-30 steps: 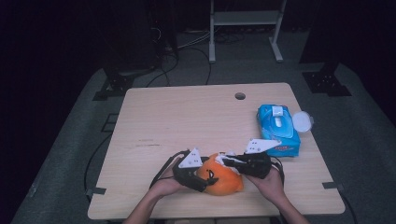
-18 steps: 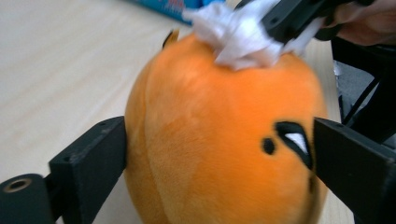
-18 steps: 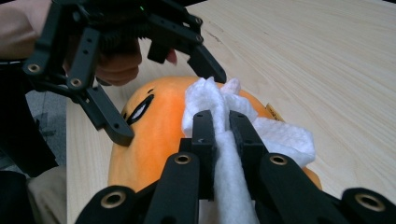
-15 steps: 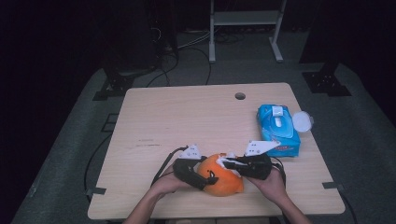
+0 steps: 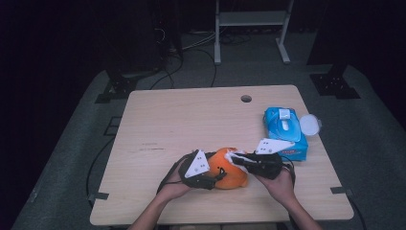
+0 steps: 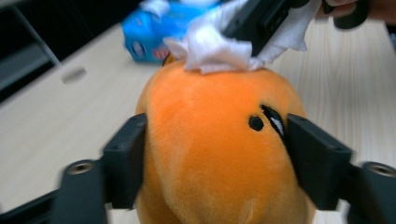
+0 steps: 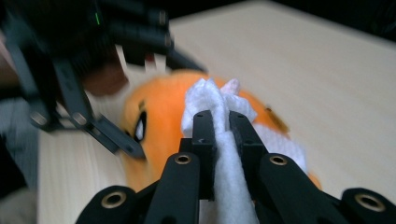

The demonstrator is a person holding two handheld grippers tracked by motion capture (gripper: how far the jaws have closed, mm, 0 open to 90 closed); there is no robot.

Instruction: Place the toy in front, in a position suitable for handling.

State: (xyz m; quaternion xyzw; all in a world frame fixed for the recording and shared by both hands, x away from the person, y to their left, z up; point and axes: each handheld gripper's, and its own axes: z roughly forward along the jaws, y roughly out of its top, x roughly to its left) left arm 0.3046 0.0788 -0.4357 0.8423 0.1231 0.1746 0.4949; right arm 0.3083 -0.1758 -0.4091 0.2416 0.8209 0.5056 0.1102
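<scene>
An orange plush toy (image 5: 229, 173) lies near the table's front edge. My left gripper (image 5: 214, 175) comes at it from the left. Its jaws have just been closing with the plush (image 6: 210, 140) between them, and both pads (image 6: 126, 154) press into its sides. My right gripper (image 5: 238, 158) reaches in from the right, shut on a crumpled white wipe (image 5: 234, 155). The wipe (image 6: 210, 49) rests on the top of the plush. In the right gripper view the wipe (image 7: 205, 95) sticks out past my right gripper's (image 7: 222, 122) fingertips, over the plush (image 7: 159, 116).
A blue pack of wipes (image 5: 285, 132) lies at the right of the wooden table (image 5: 191, 120), just behind the right hand, with a round white lid (image 5: 310, 123) beside it. A cable hole (image 5: 246, 98) sits near the far edge. Cables trail from both grippers.
The left gripper has rocked slightly on the plush, its grey plate tipping. The right gripper with the wipe has stayed on the plush's top.
</scene>
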